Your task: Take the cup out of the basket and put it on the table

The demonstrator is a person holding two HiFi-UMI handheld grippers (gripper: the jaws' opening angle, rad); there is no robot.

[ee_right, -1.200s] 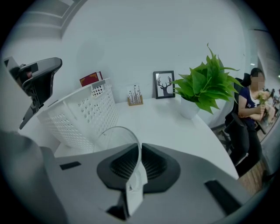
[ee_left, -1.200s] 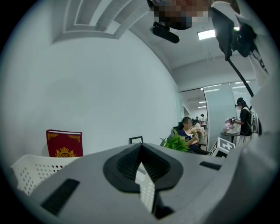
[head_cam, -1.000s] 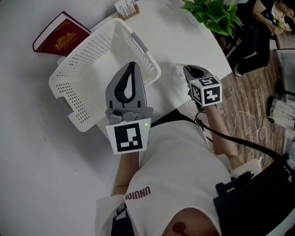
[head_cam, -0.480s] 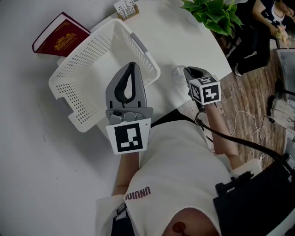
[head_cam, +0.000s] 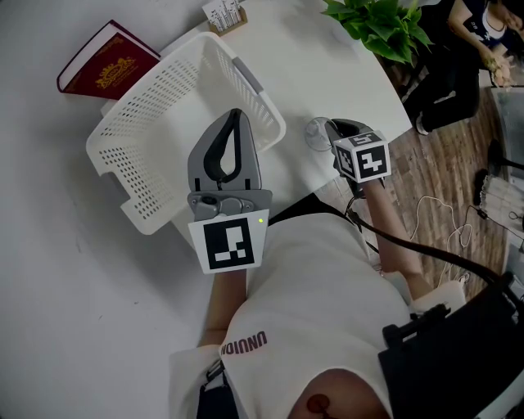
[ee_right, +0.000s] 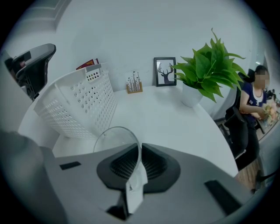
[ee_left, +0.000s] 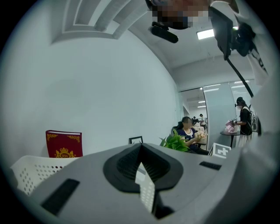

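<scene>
A clear glass cup [ee_right: 117,139] is pinched by its rim in my right gripper [ee_right: 139,154], which is shut on it; in the head view the cup [head_cam: 318,133] shows just over the white table [head_cam: 319,65], right of the basket. The white perforated basket [head_cam: 176,123] lies tipped on the table, its wall [ee_right: 78,105] showing at the left of the right gripper view. My left gripper [head_cam: 233,123] hovers above the basket's near edge, jaws together with nothing between them [ee_left: 141,151].
A red book [head_cam: 106,61] lies beyond the basket. A small card stand [head_cam: 223,15], a framed deer picture [ee_right: 165,71] and a potted plant [ee_right: 205,70] stand at the table's far side. The table's curved edge [head_cam: 393,98] runs right of the cup. People sit beyond.
My right gripper has shifted slightly and tilted a little with the cup. The left gripper and the basket have not moved.
</scene>
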